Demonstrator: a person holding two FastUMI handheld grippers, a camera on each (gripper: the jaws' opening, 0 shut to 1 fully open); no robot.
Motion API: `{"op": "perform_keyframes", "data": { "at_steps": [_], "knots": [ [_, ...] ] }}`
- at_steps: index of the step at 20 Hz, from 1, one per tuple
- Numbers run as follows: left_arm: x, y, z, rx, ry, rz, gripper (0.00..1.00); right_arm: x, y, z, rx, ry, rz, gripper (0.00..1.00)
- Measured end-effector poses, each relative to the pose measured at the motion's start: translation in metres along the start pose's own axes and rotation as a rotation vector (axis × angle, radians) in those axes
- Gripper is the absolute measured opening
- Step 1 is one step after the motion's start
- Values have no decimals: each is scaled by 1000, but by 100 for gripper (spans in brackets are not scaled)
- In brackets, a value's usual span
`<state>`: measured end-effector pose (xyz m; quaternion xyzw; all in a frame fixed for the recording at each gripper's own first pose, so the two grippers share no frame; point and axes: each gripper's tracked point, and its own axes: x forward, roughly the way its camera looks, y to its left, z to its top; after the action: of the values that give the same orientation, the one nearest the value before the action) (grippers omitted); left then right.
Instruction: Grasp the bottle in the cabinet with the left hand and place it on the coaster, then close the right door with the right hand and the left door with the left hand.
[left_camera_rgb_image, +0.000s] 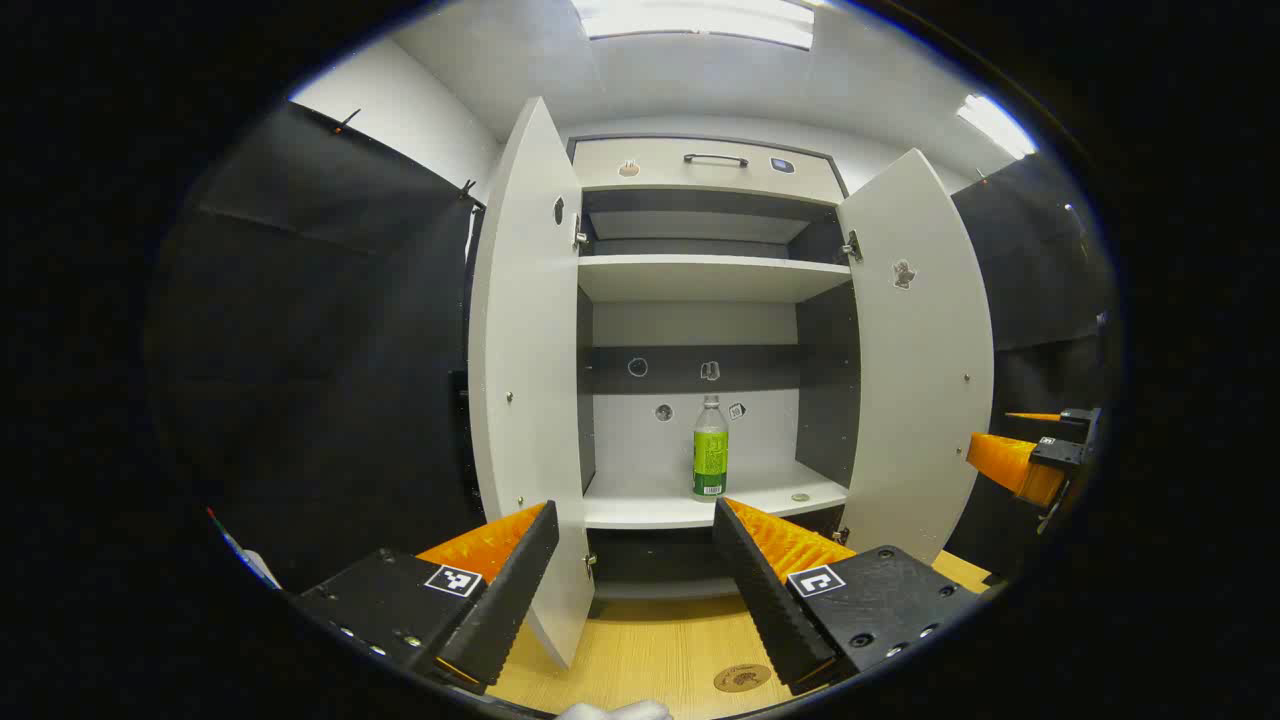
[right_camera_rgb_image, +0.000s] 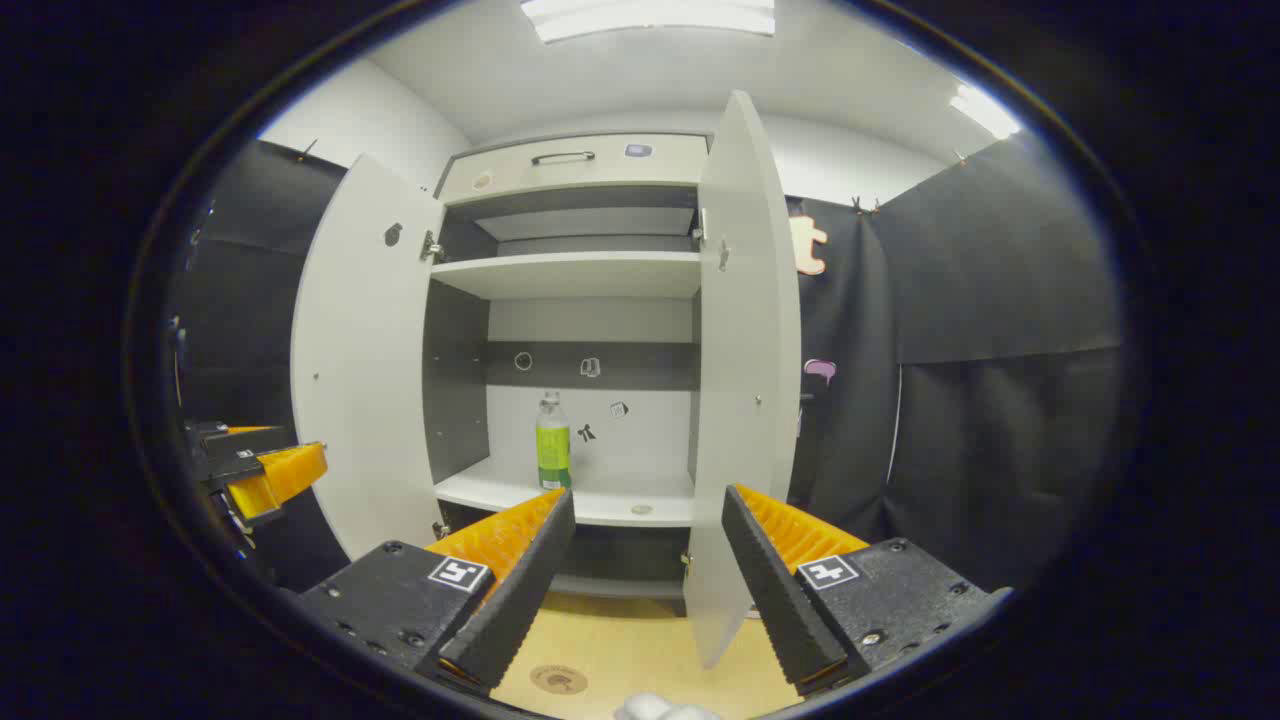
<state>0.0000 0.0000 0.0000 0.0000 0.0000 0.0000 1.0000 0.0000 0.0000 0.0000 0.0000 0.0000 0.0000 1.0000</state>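
Green-labelled bottle (left_camera_rgb_image: 710, 447), one; two open doors (left_camera_rgb_image: 526, 370); one coaster (left_camera_rgb_image: 742, 677).

A clear bottle (left_camera_rgb_image: 710, 447) with a green label is seen beyond the jaws. The cabinet (left_camera_rgb_image: 700, 277) is white with dark grey panels; the table (left_camera_rgb_image: 650, 650) below the jaws is light wood-grained.

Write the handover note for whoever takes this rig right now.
Left gripper: jaws open, empty, short of the cabinet.
Right gripper: jaws open, empty, by the right door.
Bottle: upright on the lower shelf.
Coaster: bare, on the wooden table.
Left door and right door: wide open.
Done: nothing.
Left: move the bottle, close both doors.
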Motion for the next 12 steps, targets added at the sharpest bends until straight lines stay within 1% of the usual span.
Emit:
{"op": "perform_keyframes", "data": {
  "at_steps": [1, 3, 12],
  "knots": [
    [1, -1, 0, 1, 0, -2, 95, 1, 0, 0, 1, -1, 0, 96],
    [1, -1, 0, 5, 0, -1, 95, 4, 0, 0, 4, 0, 3, 97],
    [8, -5, -1, 20, 6, -1, 95, 18, 5, 1, 10, -2, 17, 97]
  ]
}}
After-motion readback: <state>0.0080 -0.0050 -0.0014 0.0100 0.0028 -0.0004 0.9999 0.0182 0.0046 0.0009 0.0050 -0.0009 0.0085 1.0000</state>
